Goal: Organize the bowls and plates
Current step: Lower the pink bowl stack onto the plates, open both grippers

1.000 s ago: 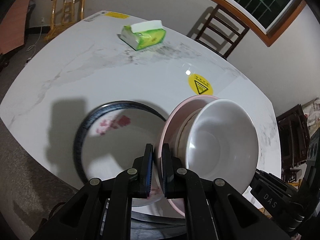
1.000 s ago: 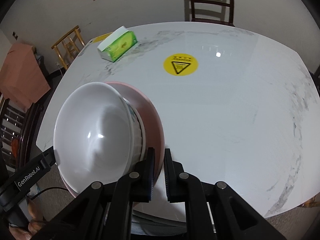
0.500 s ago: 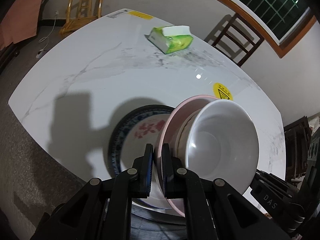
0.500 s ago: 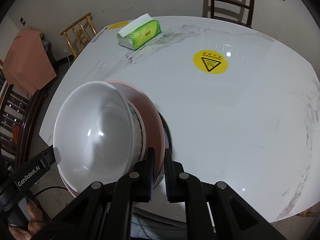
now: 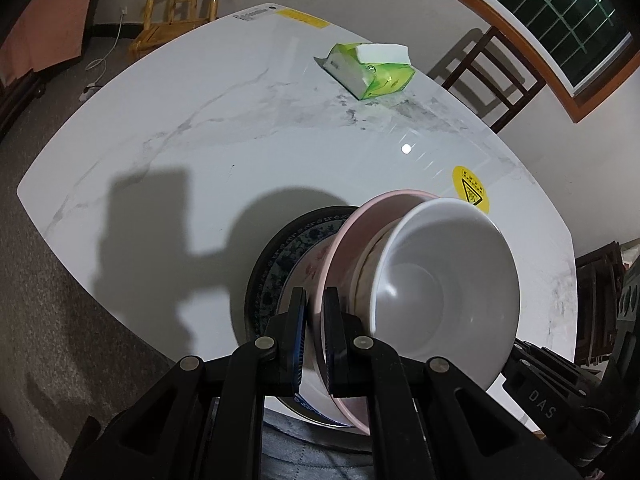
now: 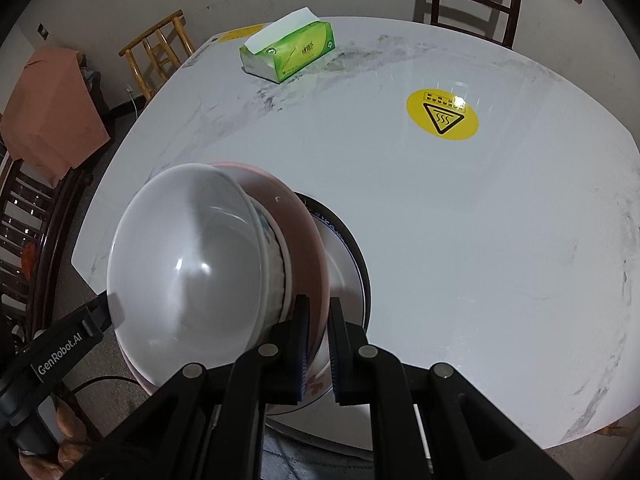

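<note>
Bowls ride nested: a glossy white bowl (image 5: 440, 292) sits inside a shallow pink plate (image 5: 344, 240), whose opposite rims the left hand-held gripper (image 5: 315, 312) and right hand-held gripper (image 6: 318, 320) each clench, probably to keep the stack steady over the dark-rimmed patterned plate (image 5: 276, 264) on the white marble worktop (image 6: 440, 220). A middle dish between bowl and plate is mostly hidden.

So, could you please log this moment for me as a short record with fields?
Held stack: white bowl on top, another bowl under it, nested in a pink plate
Left claw: shut on the pink plate's rim
Right claw: shut on the opposite rim
Below the stack: dark-rimmed patterned plate on the marble table
Also on table: green tissue pack, yellow warning sticker
Contact between stack and patterned plate: cannot tell
</note>
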